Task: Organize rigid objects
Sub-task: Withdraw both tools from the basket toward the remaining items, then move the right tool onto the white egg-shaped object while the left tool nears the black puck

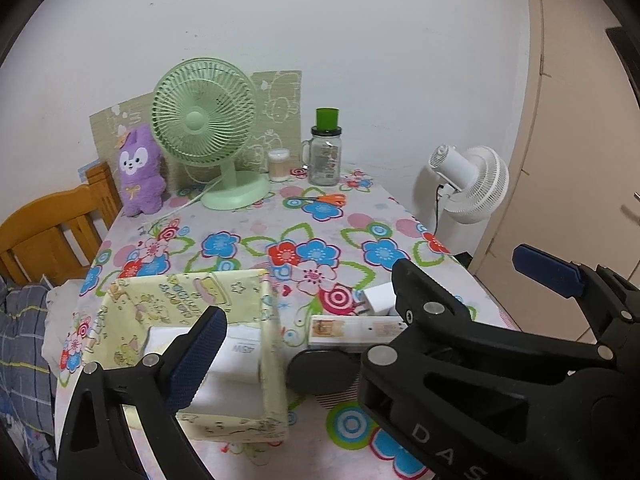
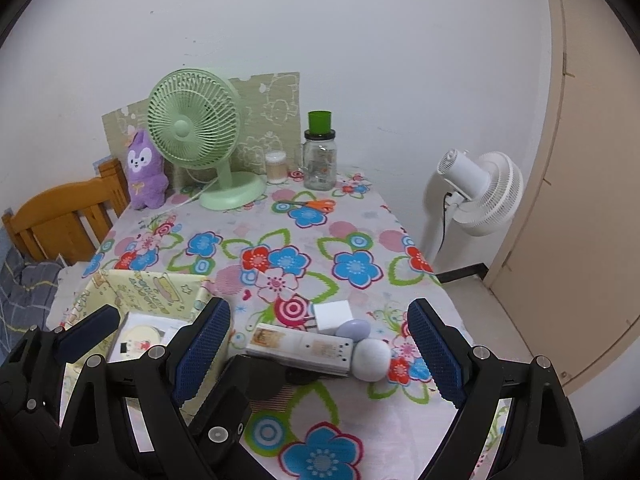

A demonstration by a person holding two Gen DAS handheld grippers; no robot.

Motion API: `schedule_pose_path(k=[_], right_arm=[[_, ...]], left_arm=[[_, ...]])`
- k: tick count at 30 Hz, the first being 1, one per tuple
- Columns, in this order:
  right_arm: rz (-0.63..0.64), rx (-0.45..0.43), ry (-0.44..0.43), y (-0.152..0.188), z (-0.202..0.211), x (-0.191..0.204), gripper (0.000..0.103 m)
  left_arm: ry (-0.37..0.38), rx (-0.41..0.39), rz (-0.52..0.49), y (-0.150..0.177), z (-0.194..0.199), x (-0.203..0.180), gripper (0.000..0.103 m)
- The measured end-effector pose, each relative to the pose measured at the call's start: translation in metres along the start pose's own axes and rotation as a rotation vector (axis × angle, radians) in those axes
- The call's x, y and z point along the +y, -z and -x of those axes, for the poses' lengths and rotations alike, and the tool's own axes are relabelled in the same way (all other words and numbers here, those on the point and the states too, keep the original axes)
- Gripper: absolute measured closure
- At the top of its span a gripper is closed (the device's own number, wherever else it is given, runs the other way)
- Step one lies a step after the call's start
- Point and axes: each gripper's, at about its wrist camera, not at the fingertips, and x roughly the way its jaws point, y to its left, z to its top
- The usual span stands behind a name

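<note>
A pale yellow fabric storage box (image 1: 240,292) (image 2: 152,284) stands on the near left of the floral table; a white boxed item (image 2: 138,340) lies inside it. Right of it lie a white power strip (image 2: 300,350) (image 1: 352,330), a white plug adapter (image 2: 334,316), a white ball (image 2: 373,358), a lilac egg-shaped piece (image 2: 354,328) and a black round object (image 1: 320,372). My left gripper (image 1: 368,300) is open, one finger over the box. My right gripper (image 2: 320,354) is open, its fingers straddling the power strip and ball from above.
At the back stand a green desk fan (image 2: 196,136), a purple plush (image 2: 144,170), a glass jar with green lid (image 2: 320,156), a small cotton-swab tub (image 2: 277,167) and orange scissors (image 2: 312,205). A white floor fan (image 2: 476,192) stands right of the table, a wooden chair (image 2: 60,220) left.
</note>
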Motion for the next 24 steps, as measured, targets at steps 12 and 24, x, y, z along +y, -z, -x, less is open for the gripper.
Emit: schedule_pose_path(k=[12,24], right_arm=[[-0.01,-0.003,0.008,0.01,-0.01,-0.035,0.011],[-0.025,0.012,0.008,0.028,-0.031,-0.07,0.011]], left_arm=[[0.013,-0.003,-0.009,0.006,-0.015,-0.035,0.006],[0.012,-0.002,0.002,0.02,-0.042,-0.064,0.006]])
